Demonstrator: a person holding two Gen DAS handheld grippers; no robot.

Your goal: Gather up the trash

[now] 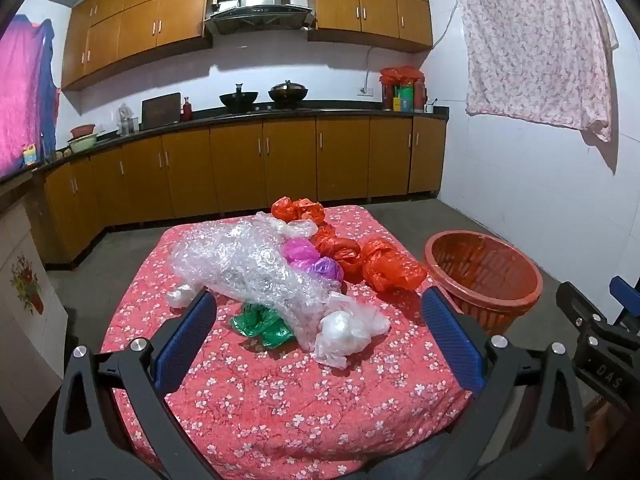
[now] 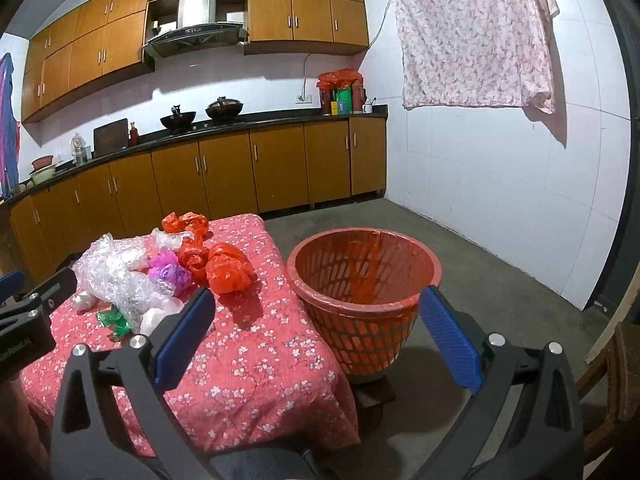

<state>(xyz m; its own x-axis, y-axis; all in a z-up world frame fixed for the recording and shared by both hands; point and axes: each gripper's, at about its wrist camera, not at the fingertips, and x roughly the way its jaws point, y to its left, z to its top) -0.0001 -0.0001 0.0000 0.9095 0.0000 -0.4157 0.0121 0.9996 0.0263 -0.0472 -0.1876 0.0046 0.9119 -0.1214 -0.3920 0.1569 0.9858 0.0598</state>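
The bubble wrap (image 1: 248, 268) half covers the green bag (image 1: 262, 324); what lies beneath it is probably more bags. Knotted red bags (image 1: 384, 266) sit near the table's (image 1: 280, 400) right edge, beside the red basket (image 2: 364, 280). Left gripper (image 1: 316, 312) and right gripper (image 2: 316, 308) hover wide apart, holding nothing, with open floor beyond.

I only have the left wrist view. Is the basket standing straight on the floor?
Observer: No. The right wrist view shows the basket resting on a small dark block.
Operator: Is the right gripper carrying anything?
Observer: No. The right gripper is wide open and empty, and it points toward the basket.
Operator: Any trash inside yet?
Observer: Only a red liner shows. There is no trash in the part of the inside that is visible.
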